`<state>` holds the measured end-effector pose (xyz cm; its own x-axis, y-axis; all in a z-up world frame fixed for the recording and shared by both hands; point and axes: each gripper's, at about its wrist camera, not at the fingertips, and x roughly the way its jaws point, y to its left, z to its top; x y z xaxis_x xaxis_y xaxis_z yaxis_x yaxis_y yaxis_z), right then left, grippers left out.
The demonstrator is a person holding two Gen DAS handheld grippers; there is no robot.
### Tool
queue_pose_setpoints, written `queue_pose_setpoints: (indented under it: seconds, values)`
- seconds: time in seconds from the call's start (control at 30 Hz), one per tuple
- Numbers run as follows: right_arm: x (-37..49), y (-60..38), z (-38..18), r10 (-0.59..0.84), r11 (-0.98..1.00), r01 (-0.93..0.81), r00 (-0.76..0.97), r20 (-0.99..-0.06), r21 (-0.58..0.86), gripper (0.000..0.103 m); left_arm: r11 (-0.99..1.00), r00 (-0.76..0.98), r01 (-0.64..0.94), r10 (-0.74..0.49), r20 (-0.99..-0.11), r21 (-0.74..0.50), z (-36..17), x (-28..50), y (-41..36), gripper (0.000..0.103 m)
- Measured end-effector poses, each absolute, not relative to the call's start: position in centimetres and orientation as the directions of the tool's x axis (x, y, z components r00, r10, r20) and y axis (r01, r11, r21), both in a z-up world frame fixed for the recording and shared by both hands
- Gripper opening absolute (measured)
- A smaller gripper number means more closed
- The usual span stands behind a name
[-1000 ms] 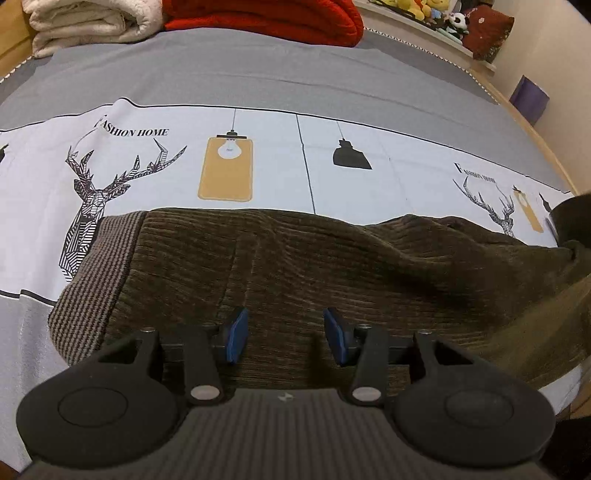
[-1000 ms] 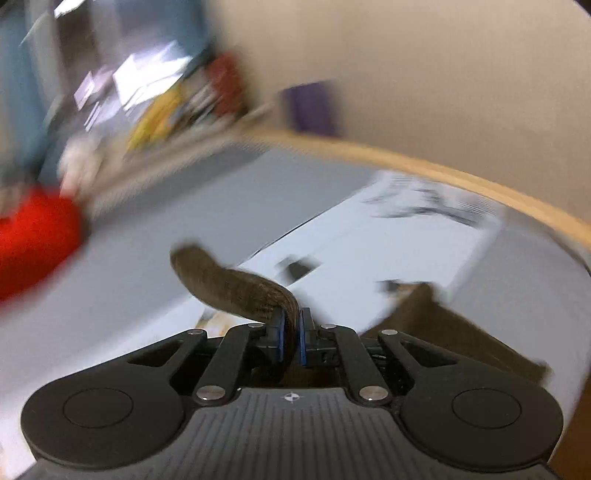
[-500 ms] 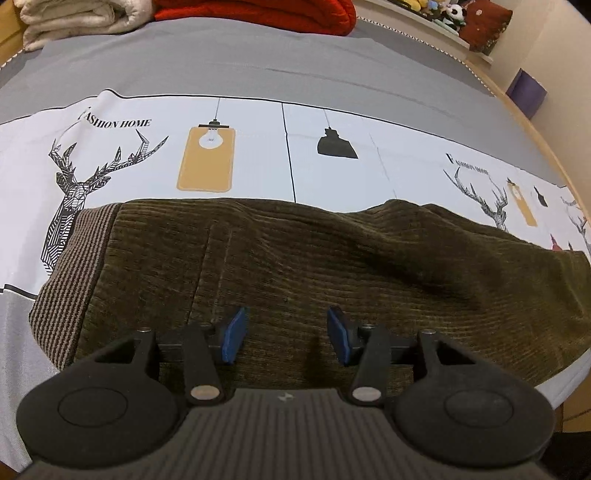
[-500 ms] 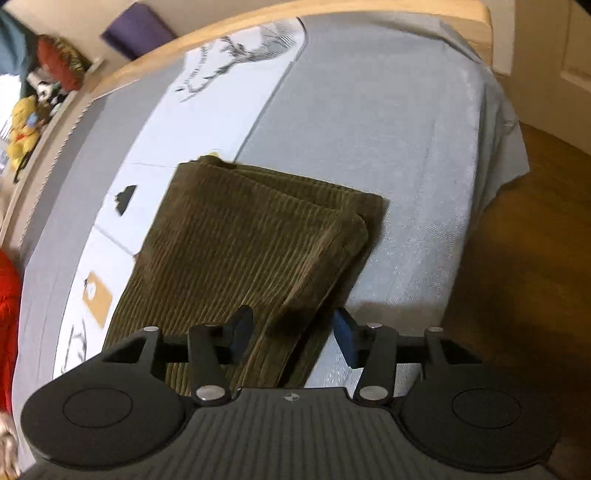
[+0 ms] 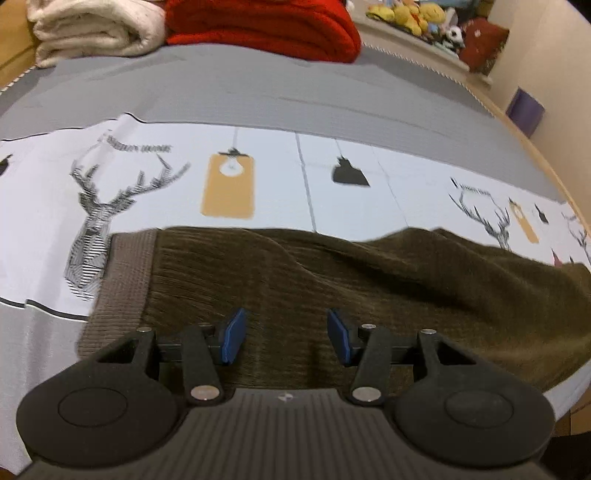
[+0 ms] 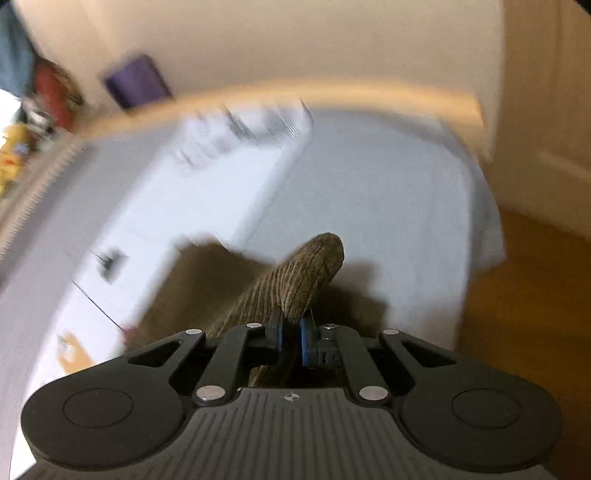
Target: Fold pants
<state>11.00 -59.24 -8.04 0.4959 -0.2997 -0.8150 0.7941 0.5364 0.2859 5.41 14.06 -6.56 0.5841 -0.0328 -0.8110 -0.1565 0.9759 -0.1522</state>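
Observation:
Olive-brown corduroy pants point(image 5: 369, 288) lie across the printed bed cover, their ribbed waistband point(image 5: 122, 280) at the left. My left gripper point(image 5: 282, 336) hovers open over the pants' near edge, nothing between its blue pads. In the right wrist view my right gripper point(image 6: 291, 338) is closing, its pads pinching a fold of the pants' leg end point(image 6: 310, 273). That fold stands up in front of the fingers, and the rest of the leg point(image 6: 207, 280) trails away to the left on the bed.
A folded white blanket point(image 5: 92, 29) and a red blanket point(image 5: 266, 26) sit at the bed's far end, with plush toys point(image 5: 417, 14) on a ledge behind. The wooden bed rim point(image 6: 295, 96) curves at the right, and wood floor point(image 6: 524, 295) lies beyond it.
The right gripper let go of the cloth and opened over the folded leg end, then closed on it again and lifted a fold. The left gripper stayed open over the pants.

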Motion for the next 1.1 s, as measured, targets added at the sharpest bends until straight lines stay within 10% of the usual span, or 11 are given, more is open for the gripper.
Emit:
queue_pose_setpoints:
  seconds: [0.13, 0.23, 0.43, 0.77, 0.87, 1.1]
  values:
    - [10.5, -59.4, -9.1, -0.274, 0.491, 0.84, 0.398, -0.875, 0.229, 0.018, 0.969, 0.542, -0.218, 0.022, -0.84, -0.114, -7.2, 4.9, 16.3, 0.054]
    - [9.9, -57.8, -6.4, -0.428, 0.512, 0.846, 0.405, -0.808, 0.152, 0.023, 0.917, 0.361, -0.39, 0.074, -0.929, -0.079, -10.6, 4.3, 20.3, 0.002]
    - [9.0, -54.9, -2.0, -0.453, 0.552, 0.782, 0.571, -0.685, 0.288, 0.028, 0.816, 0.417, -0.497, -0.073, -0.906, -0.294, -10.1, 3.0, 23.9, 0.003]
    - [5.6, -44.4, 5.6, -0.054, 0.882, 0.219, 0.927, -0.371, 0.418, 0.043, 0.786, 0.6, -0.485, -0.02, -0.8, -0.383, -4.1, 4.1, 28.1, 0.048]
    - [5.5, -42.8, 3.3, -0.018, 0.895, 0.212, 0.897, -0.441, 0.393, 0.043, 0.772, 0.597, -0.494, -0.033, -0.802, -0.399, -6.1, 5.3, 29.2, 0.07]
    - [6.6, -43.8, 2.1, -0.052, 0.855, 0.299, 0.863, -0.502, 0.425, 0.043, 0.736, 0.559, -0.498, -0.132, -0.818, -0.459, -9.0, 8.4, 30.0, 0.08]
